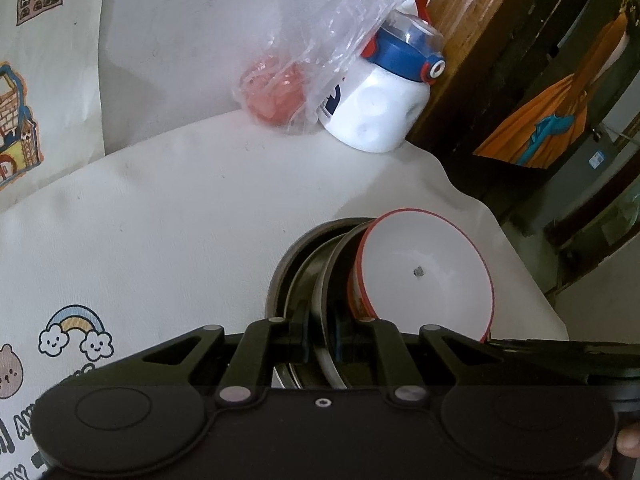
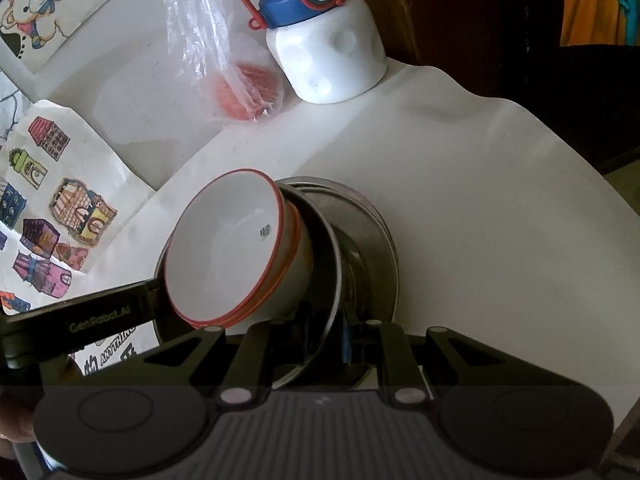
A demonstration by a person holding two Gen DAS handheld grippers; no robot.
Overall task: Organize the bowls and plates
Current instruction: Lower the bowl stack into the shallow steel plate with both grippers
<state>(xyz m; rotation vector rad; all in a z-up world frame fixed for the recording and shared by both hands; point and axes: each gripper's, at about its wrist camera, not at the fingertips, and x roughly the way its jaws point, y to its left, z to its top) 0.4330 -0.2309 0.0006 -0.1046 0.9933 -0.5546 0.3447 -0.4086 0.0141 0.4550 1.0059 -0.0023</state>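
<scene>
step: stacking – white bowls (image 2: 232, 244) tilted inside the metal plates (image 2: 360, 240) on the table (image 2: 500, 220) | left gripper (image 1: 322, 340) clamped on a plate rim | right gripper (image 2: 326, 338) likewise closed on a plate rim | next, likely: level the stack so the bowls settle flat – slowly

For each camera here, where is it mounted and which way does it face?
Left wrist: sits on the left tongs, looking forward over a steel plate and white bowls; fingertips at lower right.
Right wrist: sits on the right tongs, same stack; the other tongs' arm shows left.
Shared: bottle, plastic bag.
</scene>
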